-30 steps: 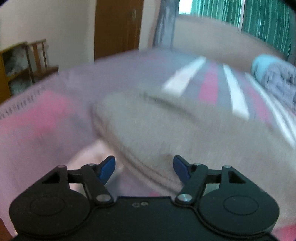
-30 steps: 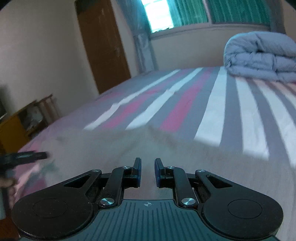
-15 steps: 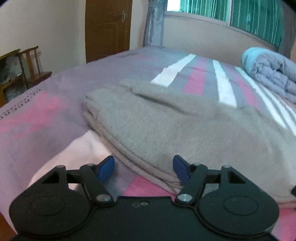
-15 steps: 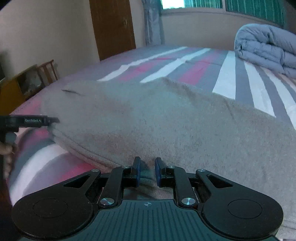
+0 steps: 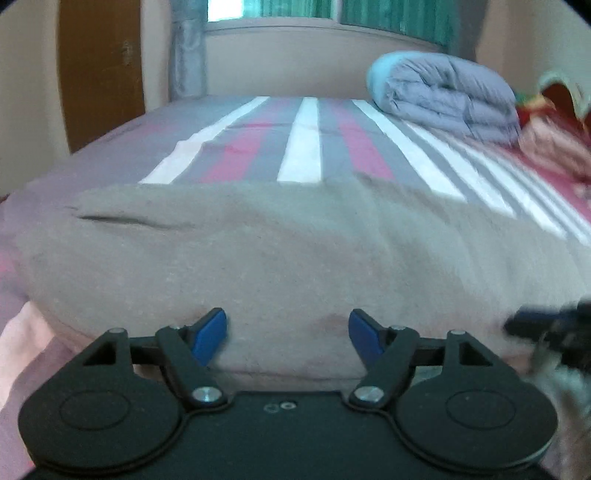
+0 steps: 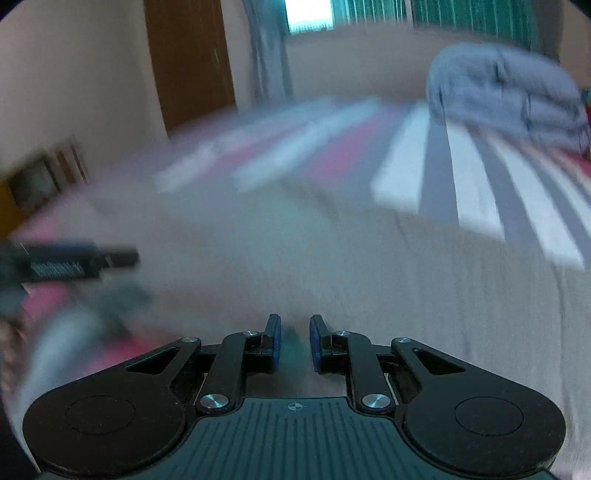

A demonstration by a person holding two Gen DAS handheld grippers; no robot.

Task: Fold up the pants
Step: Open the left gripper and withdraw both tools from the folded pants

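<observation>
Right gripper [image 6: 295, 341] blurred, nearly closed, pants [image 6: 332, 266] smeared

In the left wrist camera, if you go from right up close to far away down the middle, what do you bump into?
The left gripper with its blue fingers → the grey-brown pants → the striped bedsheet → the wall under the window → the window.

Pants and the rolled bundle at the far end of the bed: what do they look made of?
The pants look like a soft, matte knit, maybe fleece or brushed cotton: fuzzy grey-brown surface, no sheen, thick rounded folds. The rolled bundle looks like a padded quilt in smooth lilac-grey fabric: puffy stitched channels. Exact fibres cannot be told.
</observation>
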